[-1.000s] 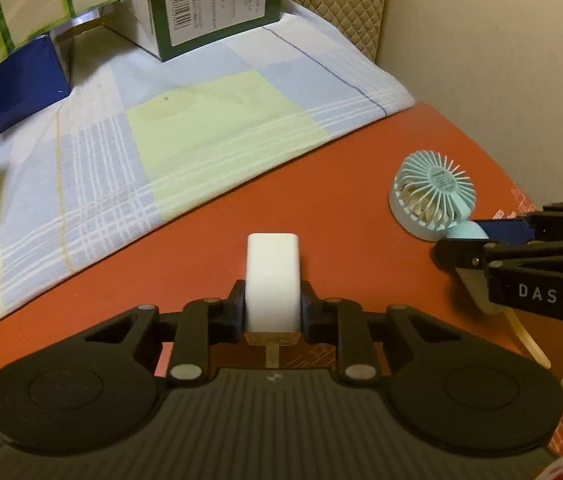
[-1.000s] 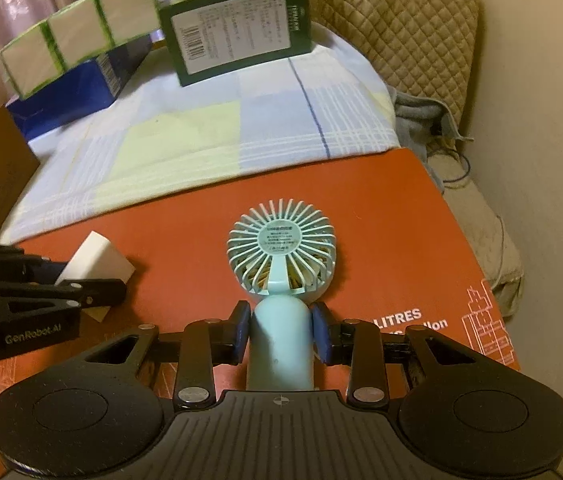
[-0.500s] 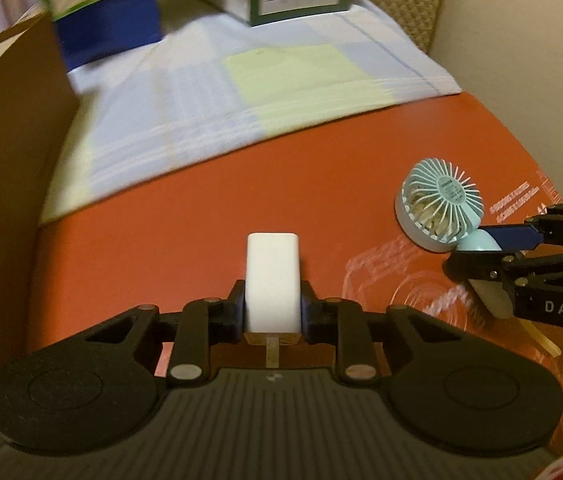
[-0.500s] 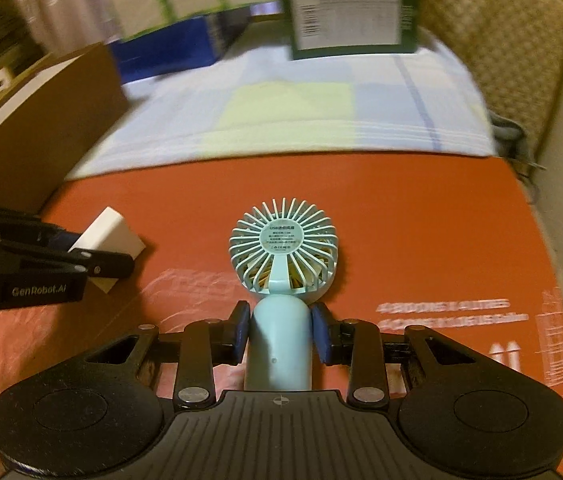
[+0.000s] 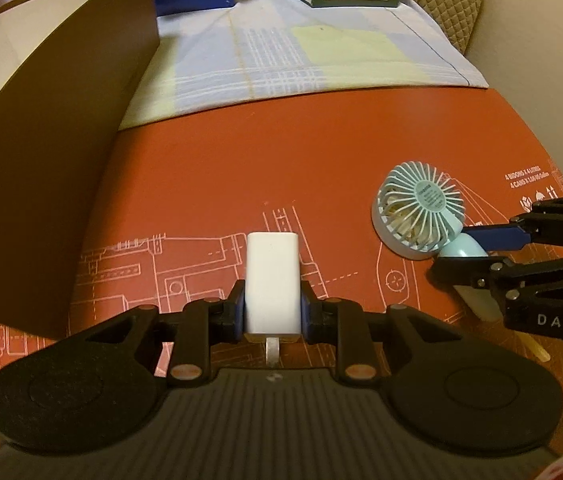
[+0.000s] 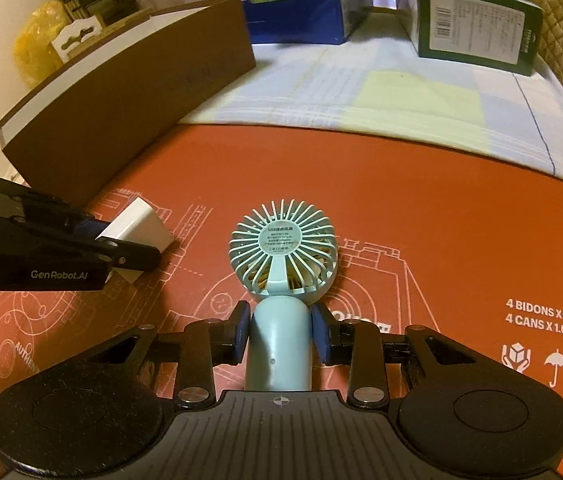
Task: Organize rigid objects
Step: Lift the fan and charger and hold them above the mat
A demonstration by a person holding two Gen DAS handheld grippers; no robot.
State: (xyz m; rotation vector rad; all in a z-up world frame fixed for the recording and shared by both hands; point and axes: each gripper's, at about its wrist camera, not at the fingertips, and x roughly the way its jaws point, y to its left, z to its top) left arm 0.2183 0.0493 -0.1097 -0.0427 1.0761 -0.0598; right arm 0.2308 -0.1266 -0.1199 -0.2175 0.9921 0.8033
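Observation:
My left gripper (image 5: 272, 312) is shut on a white charger block (image 5: 272, 280) and holds it over the orange cardboard sheet (image 5: 281, 168). The charger also shows in the right wrist view (image 6: 135, 226), with the left gripper (image 6: 129, 252) around it. My right gripper (image 6: 280, 330) is shut on the handle of a light blue handheld fan (image 6: 283, 250); its round head points forward. In the left wrist view the fan (image 5: 421, 216) is at the right, held by the right gripper (image 5: 477, 252).
A brown box (image 5: 53, 132) with a white inside stands at the left, also seen in the right wrist view (image 6: 129, 96). Behind lie a checked cloth (image 5: 301, 56), a green carton (image 6: 477, 24) and a blue box (image 6: 297, 20). A wall is at the right.
Both grippers have swung left with their objects still held. The brown box has come into view at the left and is now close to the left gripper.

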